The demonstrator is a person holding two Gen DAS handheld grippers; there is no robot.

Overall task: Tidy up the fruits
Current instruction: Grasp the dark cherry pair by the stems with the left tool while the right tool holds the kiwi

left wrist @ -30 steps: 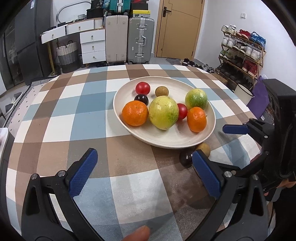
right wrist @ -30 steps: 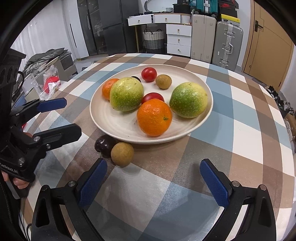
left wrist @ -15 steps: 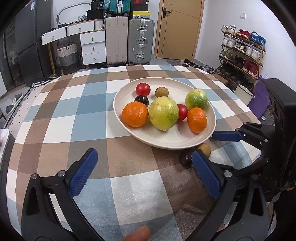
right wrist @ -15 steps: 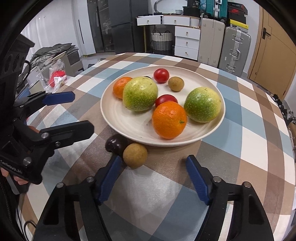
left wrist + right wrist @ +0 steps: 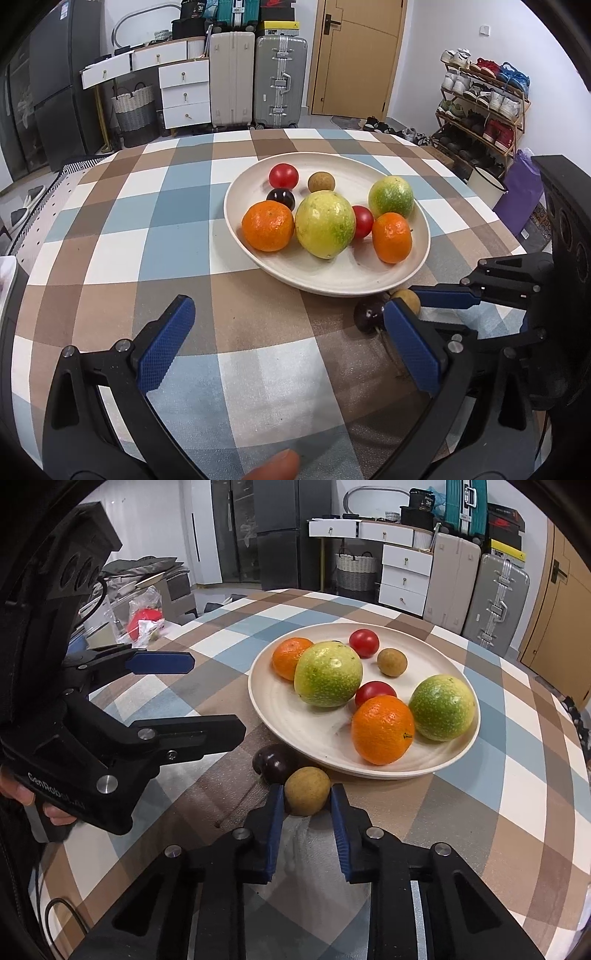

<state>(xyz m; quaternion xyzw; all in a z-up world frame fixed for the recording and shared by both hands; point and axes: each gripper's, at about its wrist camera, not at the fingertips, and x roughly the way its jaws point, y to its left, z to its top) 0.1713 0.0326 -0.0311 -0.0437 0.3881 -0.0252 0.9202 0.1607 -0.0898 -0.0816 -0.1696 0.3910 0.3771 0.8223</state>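
A cream plate (image 5: 295, 716) (image 5: 369, 280) on the checked tablecloth holds two oranges, two green-yellow fruits, two red fruits, a small brown fruit and a dark one. Beside its near rim lie a small brown fruit (image 5: 307, 791) (image 5: 408, 296) and a dark purple fruit (image 5: 275, 762) (image 5: 369, 314). My right gripper (image 5: 307, 805) has its blue pads closed against both sides of the brown fruit, which rests on the cloth. My left gripper (image 5: 288, 343) is open and empty, over the cloth left of these two fruits.
The left gripper's body (image 5: 110, 734) is close to the left of the dark fruit in the right wrist view. The round table's edge (image 5: 22, 280) curves near. Suitcases (image 5: 280, 81), drawers and a shoe rack (image 5: 480, 107) stand beyond.
My right gripper moved forward to the brown fruit beside the plate and closed its jaws onto it. My left gripper stayed open and barely moved.
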